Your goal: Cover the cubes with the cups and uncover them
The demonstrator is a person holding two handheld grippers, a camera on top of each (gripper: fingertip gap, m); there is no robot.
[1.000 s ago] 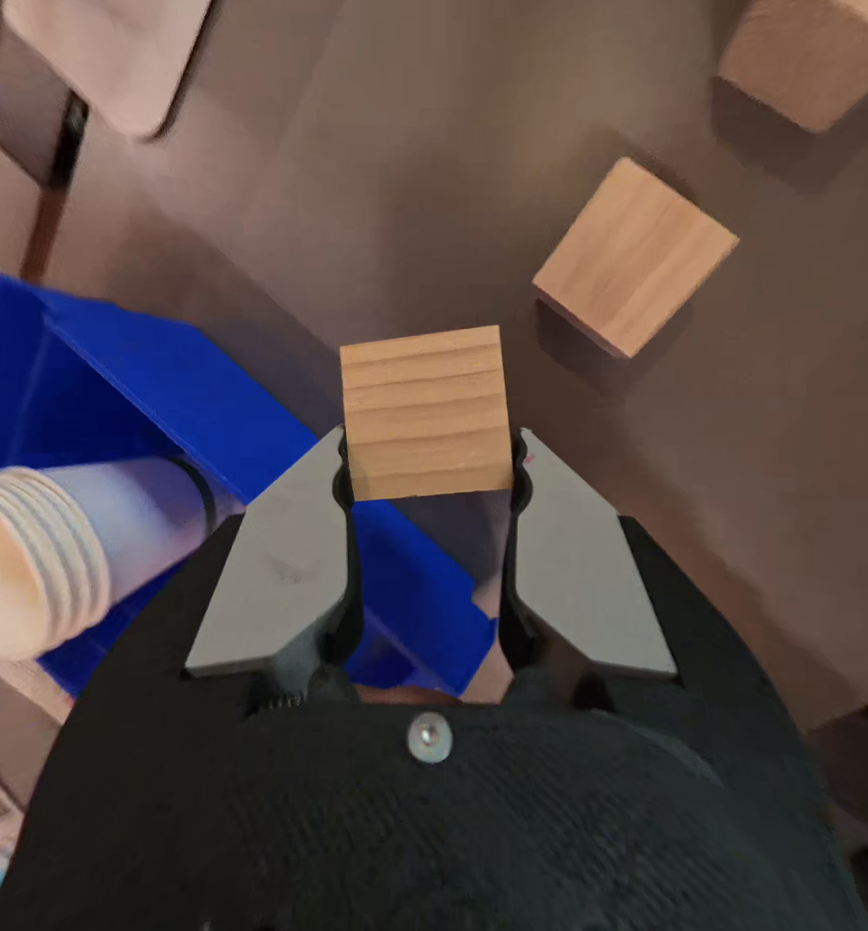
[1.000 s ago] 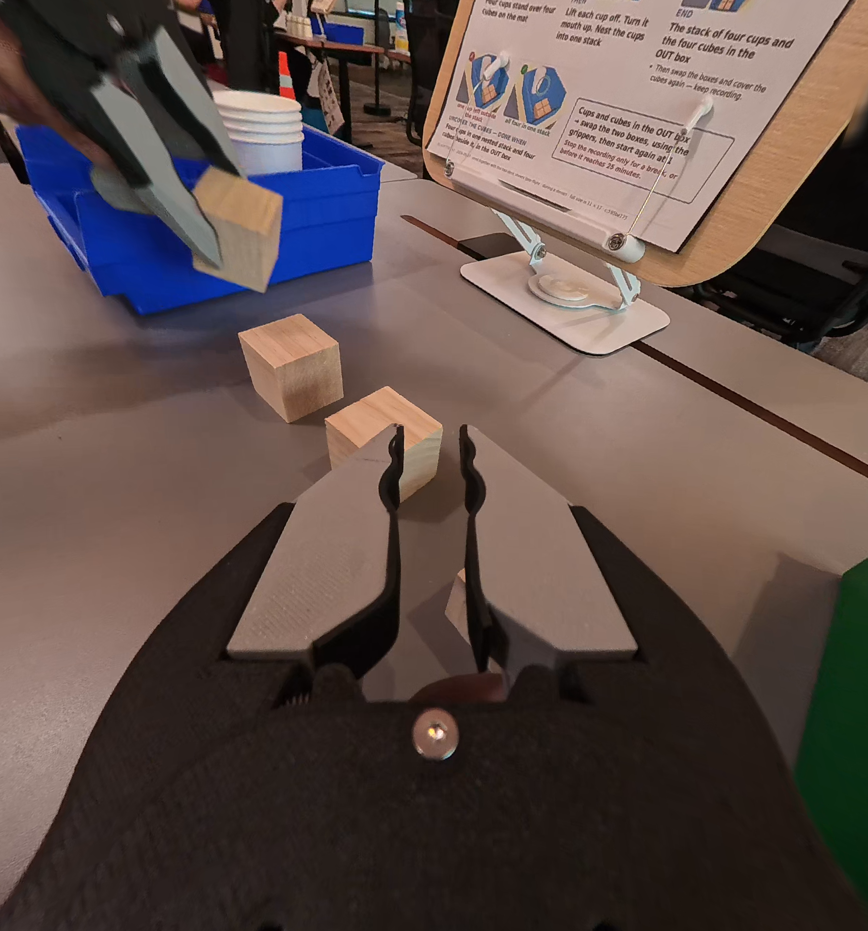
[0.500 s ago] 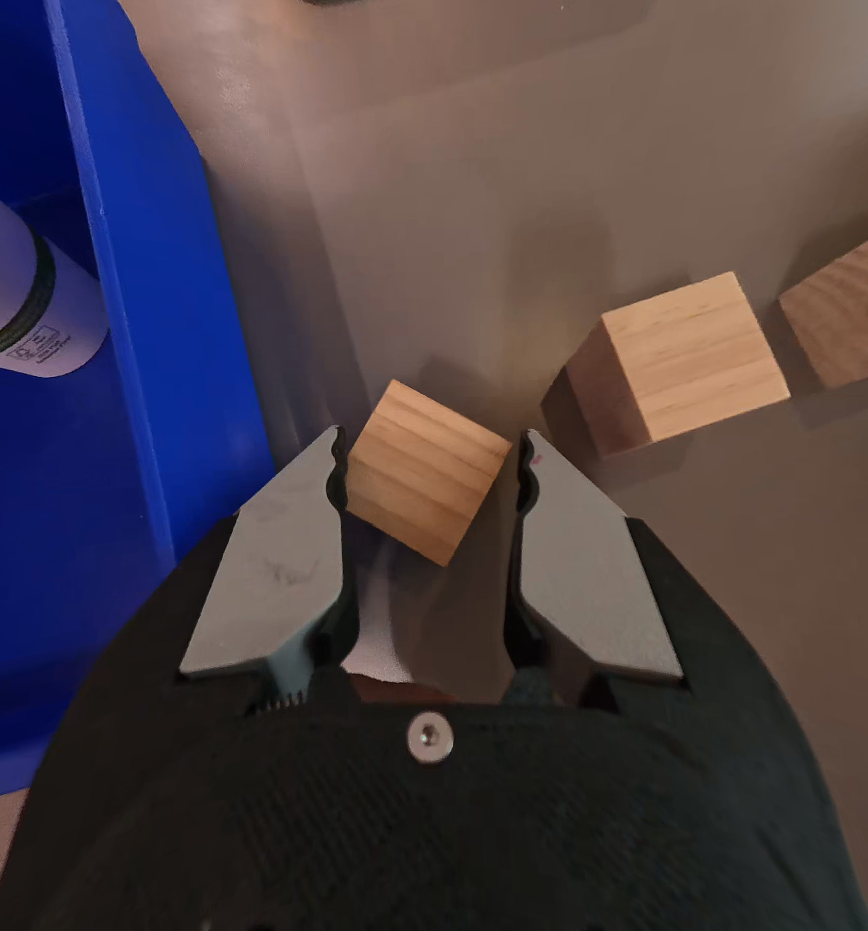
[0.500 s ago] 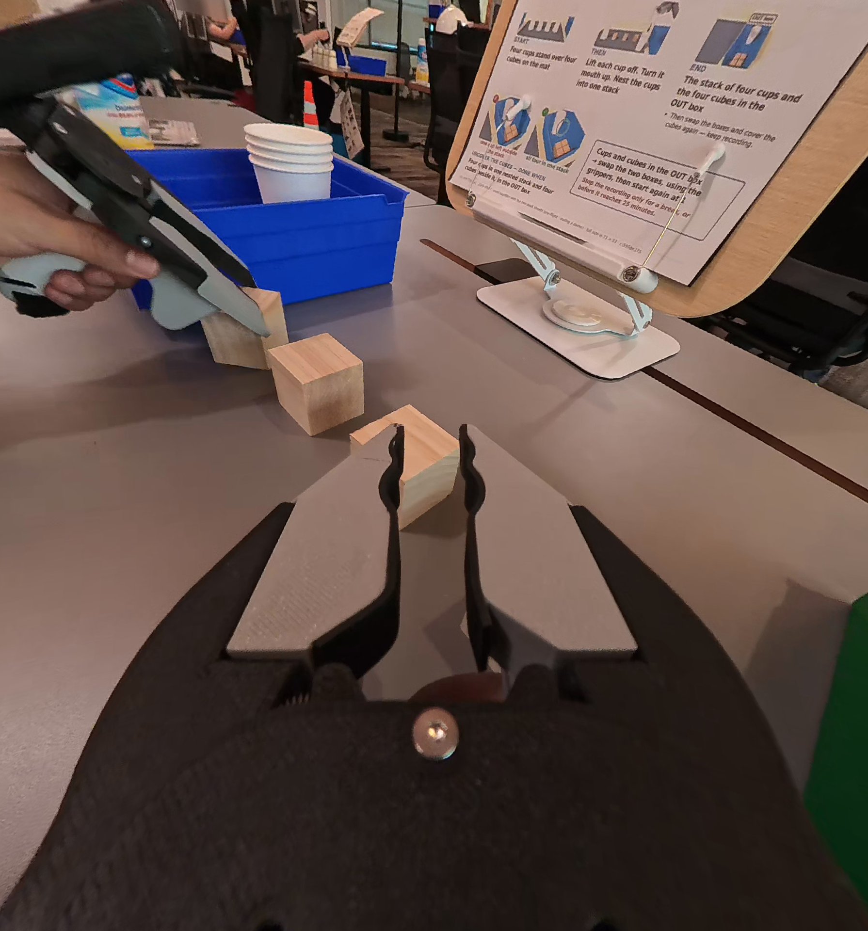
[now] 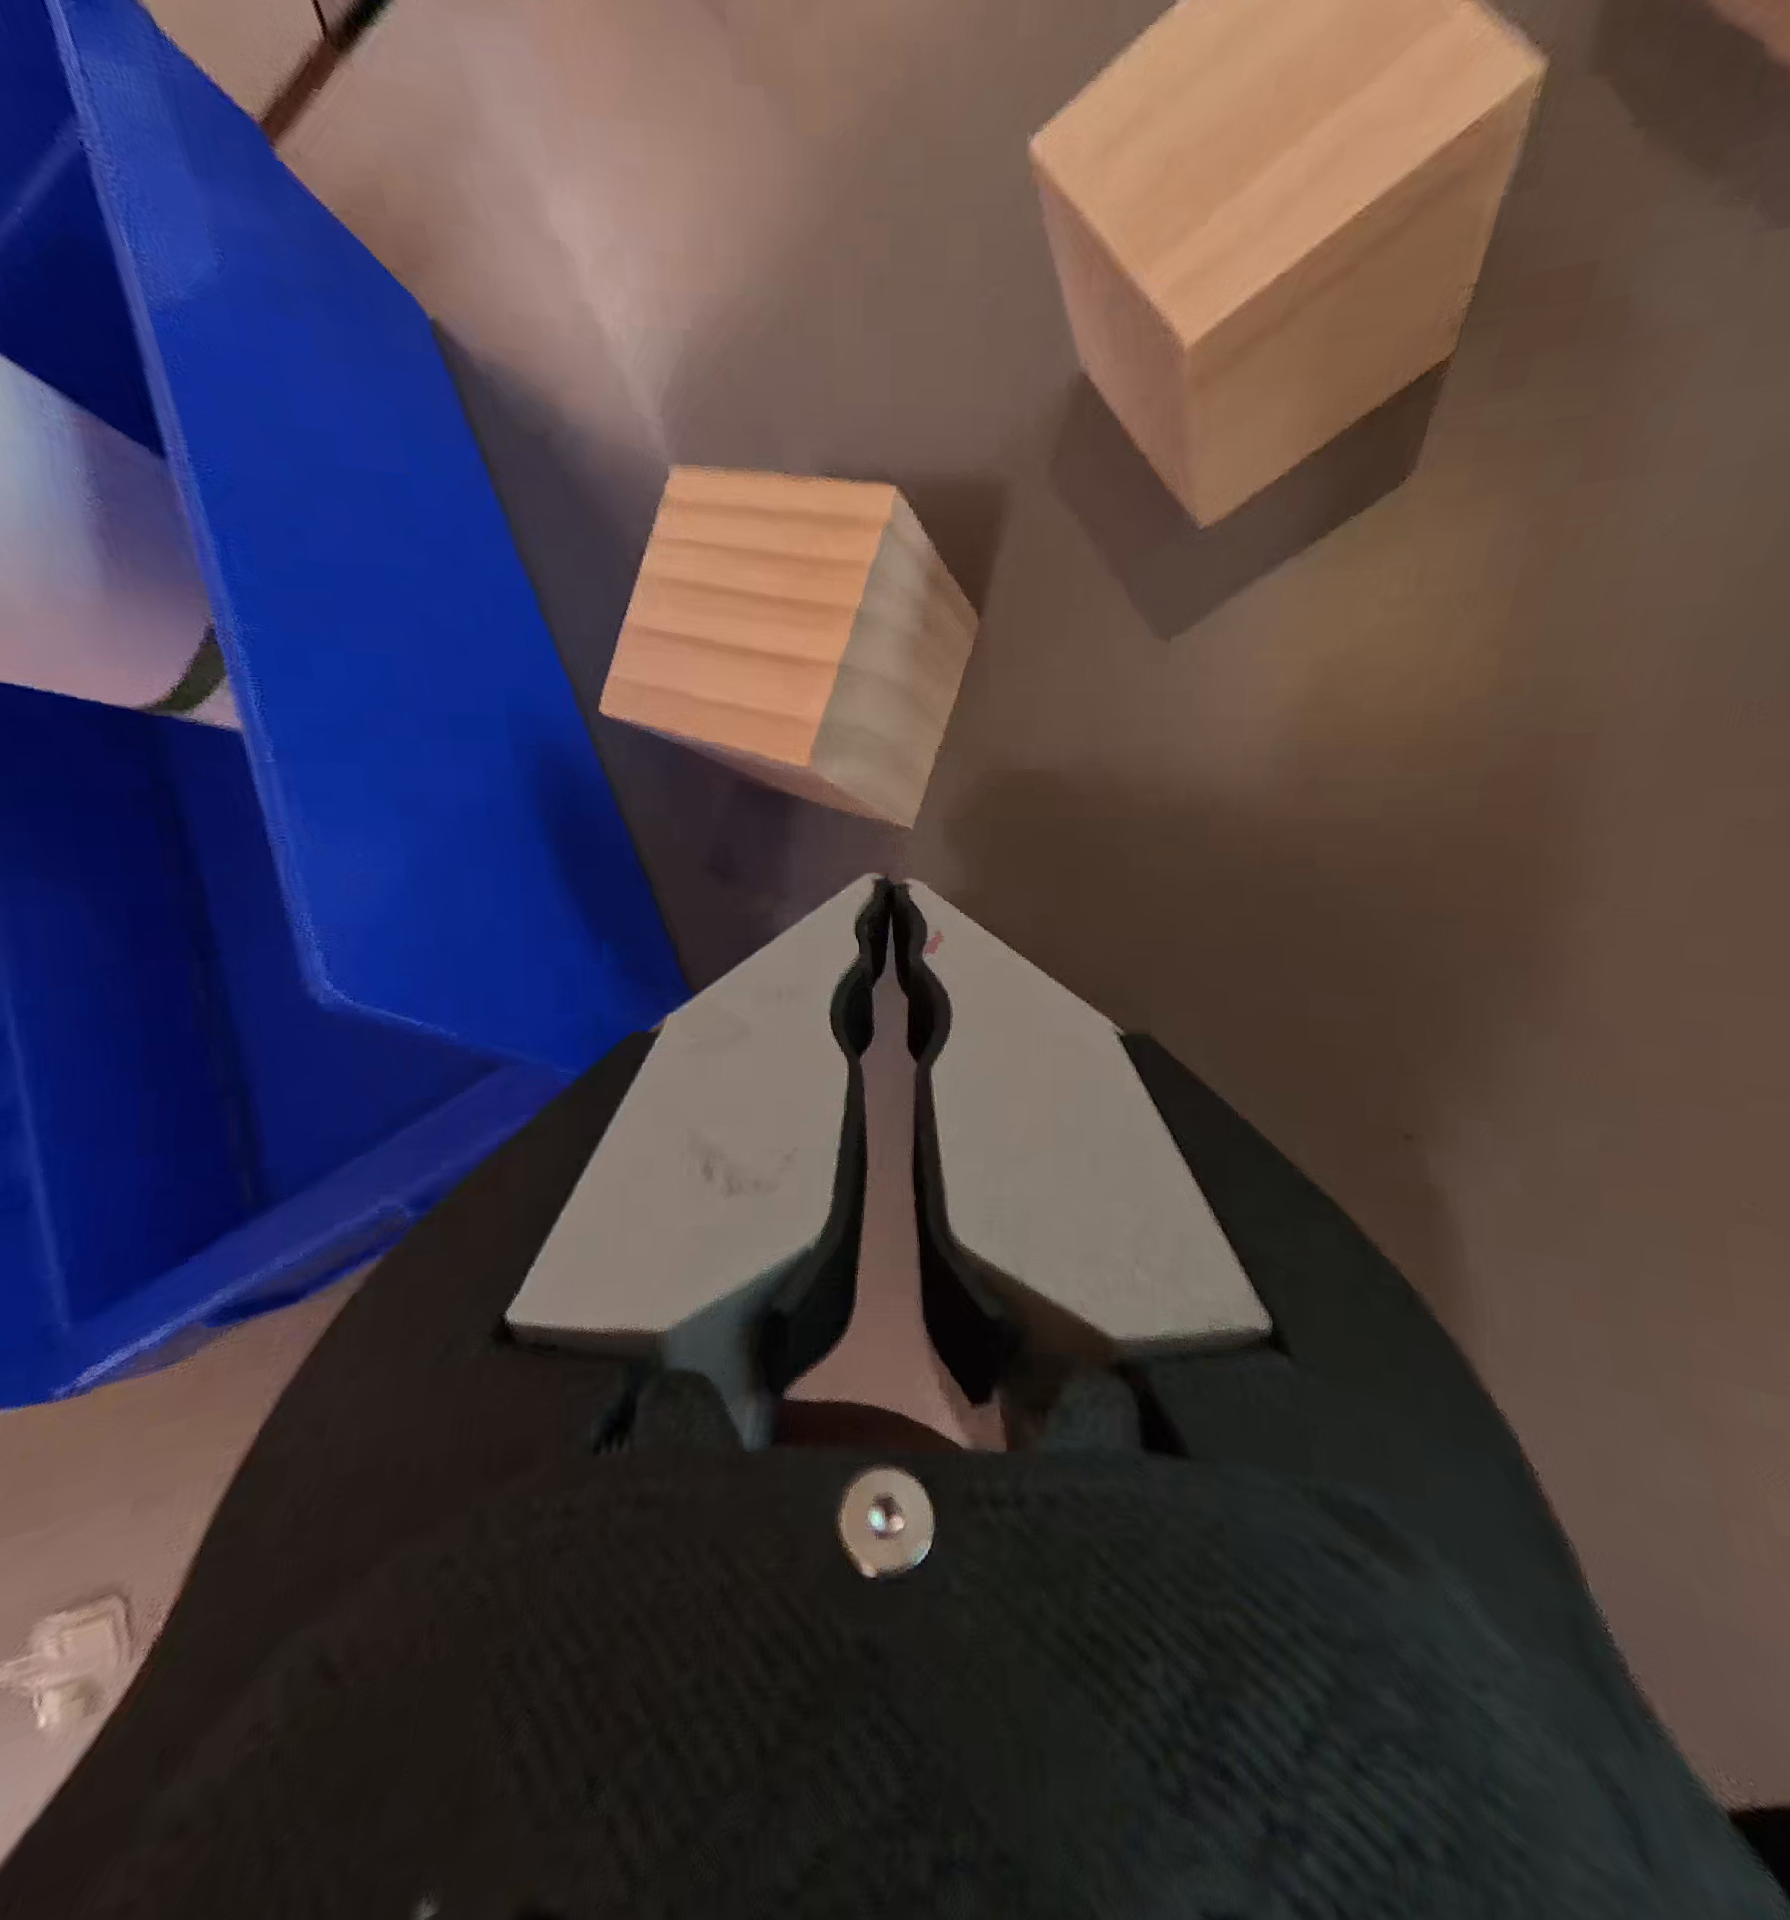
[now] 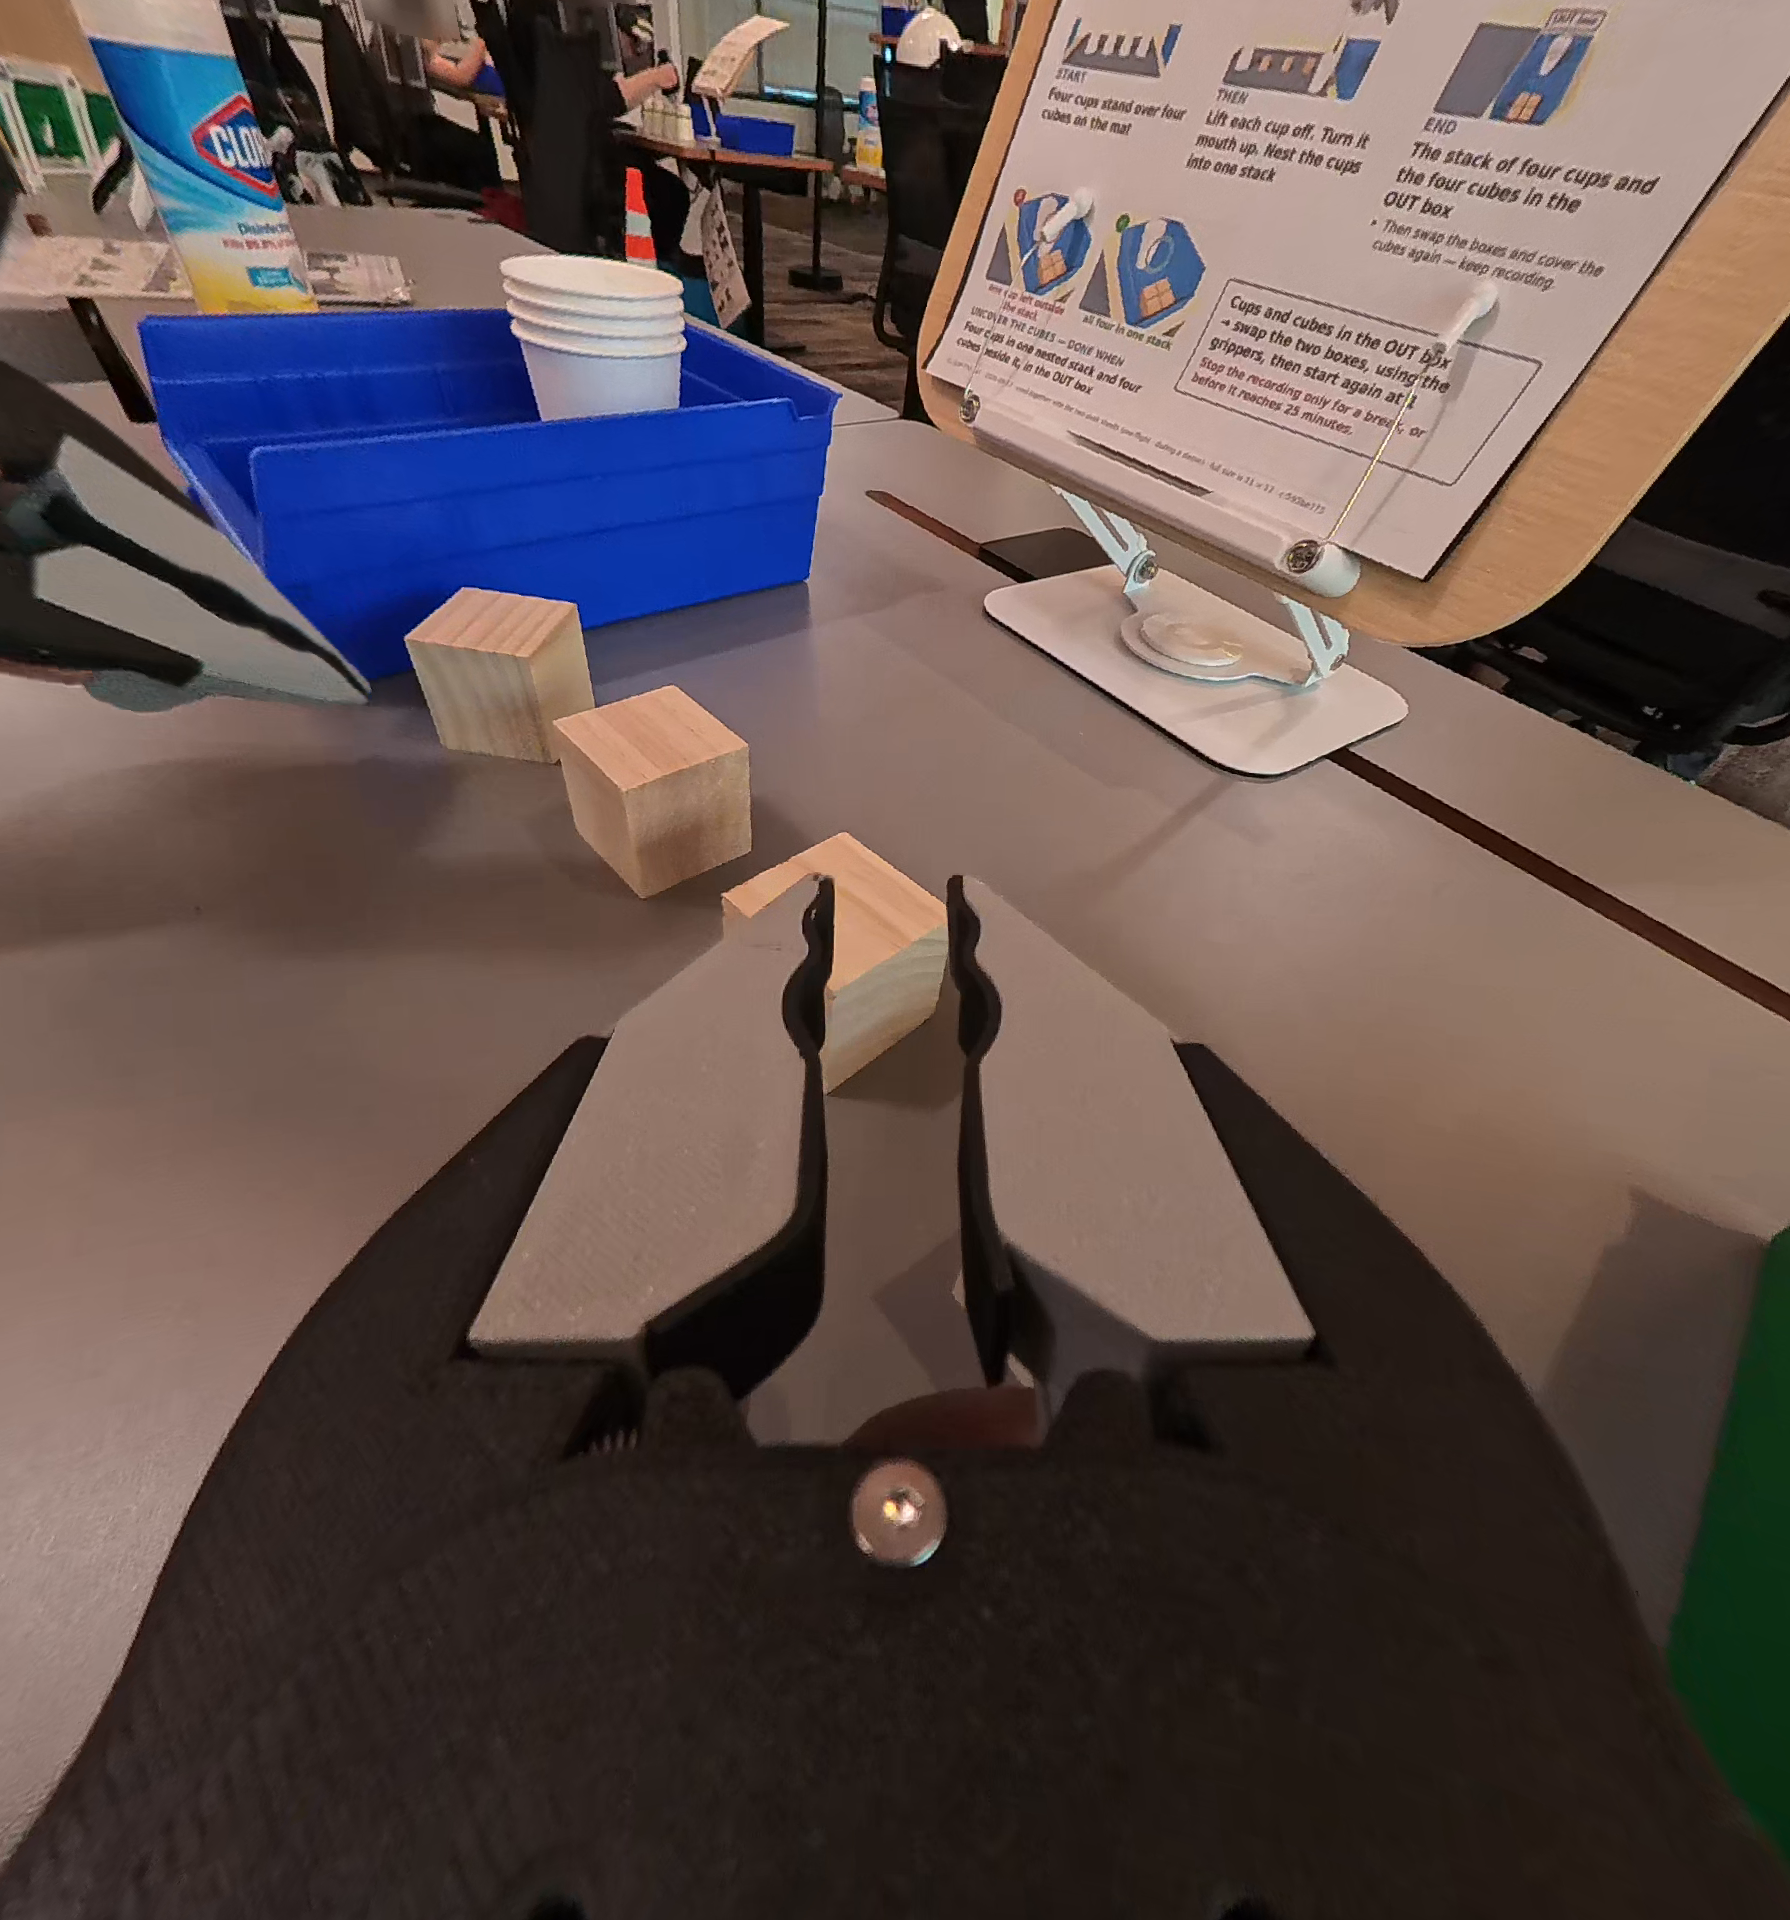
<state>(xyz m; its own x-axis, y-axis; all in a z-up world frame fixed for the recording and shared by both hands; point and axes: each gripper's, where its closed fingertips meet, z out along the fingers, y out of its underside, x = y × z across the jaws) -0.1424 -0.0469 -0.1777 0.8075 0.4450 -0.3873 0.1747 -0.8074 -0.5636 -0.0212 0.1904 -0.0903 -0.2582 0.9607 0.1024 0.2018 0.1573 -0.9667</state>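
Note:
Three wooden cubes lie in a row on the grey table (image 6: pixel 1130 883). My left gripper (image 5: pixel 886 894) is shut with nothing between its pads, just short of the nearest cube (image 5: pixel 787 644), which lies free beside the blue bin (image 5: pixel 351 727). A second cube (image 5: pixel 1275 239) lies farther right. In the right wrist view the left gripper (image 6: pixel 356 688) points at the far cube (image 6: pixel 501 670), then come the middle cube (image 6: pixel 657 784) and the near cube (image 6: pixel 870 935). My right gripper (image 6: pixel 889 904) is slightly open and holds nothing; the near cube lies beyond its fingers. A stack of white cups (image 6: pixel 600 332) stands in the bin (image 6: pixel 517 520).
A wooden board with an instruction sheet (image 6: pixel 1338 312) stands on a white base (image 6: pixel 1203 675) at the back right. A green box (image 6: pixel 1784 1507) is at the right edge. A wipes canister (image 6: pixel 205 156) stands behind the bin.
My left gripper carried a cube down beside the bin, let it go, drew back and shut on air. The right gripper kept its gap and barely moved.

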